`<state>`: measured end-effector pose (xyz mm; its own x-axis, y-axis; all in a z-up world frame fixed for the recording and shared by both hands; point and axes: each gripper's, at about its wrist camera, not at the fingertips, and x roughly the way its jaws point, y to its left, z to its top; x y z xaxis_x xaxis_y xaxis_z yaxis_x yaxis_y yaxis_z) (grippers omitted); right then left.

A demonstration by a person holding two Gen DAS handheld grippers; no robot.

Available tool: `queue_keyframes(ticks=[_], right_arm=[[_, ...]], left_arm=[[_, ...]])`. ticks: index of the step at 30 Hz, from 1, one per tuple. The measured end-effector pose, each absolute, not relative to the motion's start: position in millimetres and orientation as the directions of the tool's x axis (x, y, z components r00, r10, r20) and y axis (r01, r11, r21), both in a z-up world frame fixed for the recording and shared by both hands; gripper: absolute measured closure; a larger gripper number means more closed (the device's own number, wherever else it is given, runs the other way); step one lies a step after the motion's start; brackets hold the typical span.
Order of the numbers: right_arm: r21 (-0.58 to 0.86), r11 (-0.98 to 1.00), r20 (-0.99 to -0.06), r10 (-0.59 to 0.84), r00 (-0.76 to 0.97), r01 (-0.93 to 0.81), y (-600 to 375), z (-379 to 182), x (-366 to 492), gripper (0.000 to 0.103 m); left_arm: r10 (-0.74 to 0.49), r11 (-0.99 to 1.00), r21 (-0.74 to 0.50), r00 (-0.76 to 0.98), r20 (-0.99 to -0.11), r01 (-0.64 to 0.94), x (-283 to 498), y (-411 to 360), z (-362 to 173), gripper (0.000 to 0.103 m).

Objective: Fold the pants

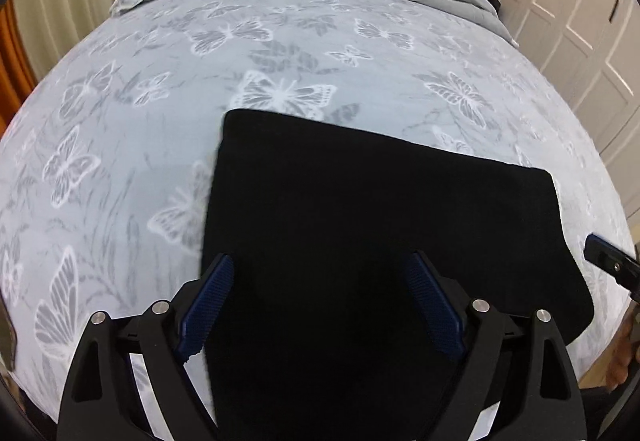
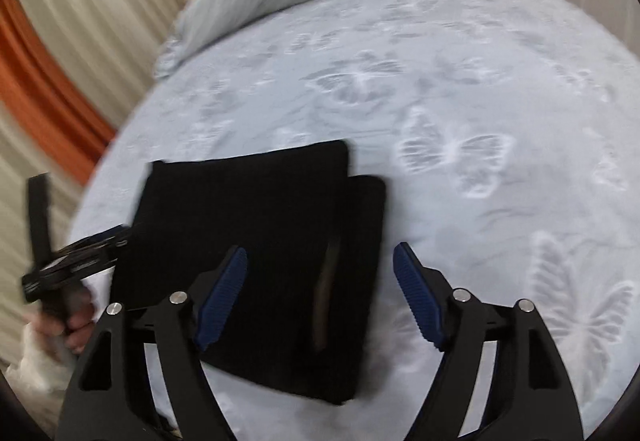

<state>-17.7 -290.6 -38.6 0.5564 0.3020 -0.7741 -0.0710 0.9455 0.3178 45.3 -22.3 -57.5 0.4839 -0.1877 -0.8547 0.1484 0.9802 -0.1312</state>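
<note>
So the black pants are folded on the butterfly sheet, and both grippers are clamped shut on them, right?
Not quite. The pants do lie folded on the butterfly sheet, but both wrist views show the left gripper and right gripper open, with nothing pinched between their fingers.

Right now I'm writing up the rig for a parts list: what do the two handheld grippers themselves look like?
Both match. The left gripper and right gripper each have two matte black angular arms with triangular cut-outs and round silver pins at the joints. The fingers carry ribbed dark blue pads. No cables or printed markings show. The hand on the left gripper's black handle is bare; any sleeve is too blurred to tell.
</note>
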Motion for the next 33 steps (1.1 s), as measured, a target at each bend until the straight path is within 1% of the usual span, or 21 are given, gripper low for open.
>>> queue_keyframes(ticks=[2,3,4,5,6,7,8,11,13,14,15,17,19,20,21,23,24,27,29,31,33], right_arm=[[0.267,0.959,-0.796,0.277,0.538,-0.099,-278,-45,-15,0.035],[0.255,0.962,-0.82,0.269,0.505,-0.1,-270,-56,-9,0.042],[0.244,0.966,-0.835,0.254,0.489,-0.085,-268,-62,-6,0.044],[0.236,0.969,-0.844,0.24,0.48,-0.07,-265,-68,-3,0.05],[0.24,0.968,-0.841,0.244,0.483,-0.071,-263,-67,-5,0.065],[0.276,0.957,-0.83,0.283,0.481,-0.087,-262,-58,-7,0.069],[0.303,0.947,-0.802,0.313,0.509,-0.104,-261,-41,-13,0.07],[0.286,0.948,-0.768,0.315,0.558,-0.142,-260,-15,-24,0.07],[0.252,0.964,-0.822,0.258,0.507,-0.082,-269,-40,-19,0.067],[0.231,0.972,-0.861,0.226,0.455,-0.046,-273,-60,-14,0.064],[0.253,0.967,-0.859,0.238,0.453,-0.028,-277,-72,-13,0.061],[0.272,0.962,-0.846,0.253,0.47,-0.029,-279,-60,-15,0.057],[0.207,0.978,-0.833,0.181,0.523,-0.009,-281,-46,-22,0.046],[0.191,0.982,-0.83,0.164,0.534,-0.004,-282,-44,-23,0.037],[0.18,0.984,-0.832,0.153,0.533,-0.002,-282,-43,-24,0.036],[0.209,0.978,-0.835,0.172,0.522,0.012,-285,-44,-23,0.034],[0.219,0.976,-0.839,0.18,0.513,0.015,-285,-46,-22,0.029],[0.216,0.976,-0.864,0.179,0.471,0.024,-281,-57,-18,0.02],[0.211,0.977,-0.876,0.181,0.447,0.016,-275,-64,-16,0.018],[0.243,0.97,-0.876,0.216,0.431,0.008,-275,-69,-19,0.017],[0.293,0.956,-0.874,0.256,0.412,0.028,-279,-74,-22,0.012]], left_arm=[[-0.174,0.983,-0.12,0.492,-0.853,0.141,40,-17,-57,0.017],[-0.171,0.983,-0.116,0.495,-0.852,0.139,39,-15,-57,0.017],[-0.167,0.984,-0.114,0.497,-0.852,0.137,38,-13,-57,0.017],[-0.163,0.985,-0.11,0.496,-0.853,0.135,37,-12,-57,0.017],[-0.163,0.985,-0.111,0.49,-0.856,0.134,35,-10,-58,0.017],[-0.166,0.984,-0.114,0.486,-0.858,0.136,34,-10,-59,0.017],[-0.169,0.983,-0.115,0.485,-0.858,0.14,32,-10,-58,0.017],[-0.178,0.981,-0.115,0.496,-0.85,0.155,28,-11,-53,0.017],[-0.184,0.979,-0.114,0.504,-0.844,0.167,25,-14,-51,0.017],[-0.183,0.979,-0.11,0.501,-0.846,0.174,25,-15,-52,0.017],[-0.179,0.978,-0.101,0.492,-0.852,0.181,24,-18,-56,0.017],[-0.17,0.978,-0.088,0.476,-0.863,0.188,25,-23,-62,0.017],[-0.149,0.98,-0.067,0.471,-0.869,0.187,25,-26,-66,0.017],[-0.147,0.98,-0.063,0.473,-0.869,0.189,25,-26,-66,0.017],[-0.143,0.981,-0.059,0.476,-0.868,0.187,25,-27,-66,0.017],[-0.141,0.981,-0.058,0.478,-0.867,0.184,24,-27,-66,0.017],[-0.138,0.981,-0.054,0.479,-0.867,0.184,24,-27,-66,0.017],[-0.119,0.983,-0.033,0.484,-0.867,0.182,24,-30,-67,0.017],[-0.109,0.983,-0.021,0.484,-0.868,0.183,23,-31,-68,0.017],[-0.109,0.982,-0.021,0.478,-0.872,0.186,20,-30,-68,0.017],[-0.123,0.981,-0.036,0.464,-0.877,0.192,17,-29,-68,0.017]])
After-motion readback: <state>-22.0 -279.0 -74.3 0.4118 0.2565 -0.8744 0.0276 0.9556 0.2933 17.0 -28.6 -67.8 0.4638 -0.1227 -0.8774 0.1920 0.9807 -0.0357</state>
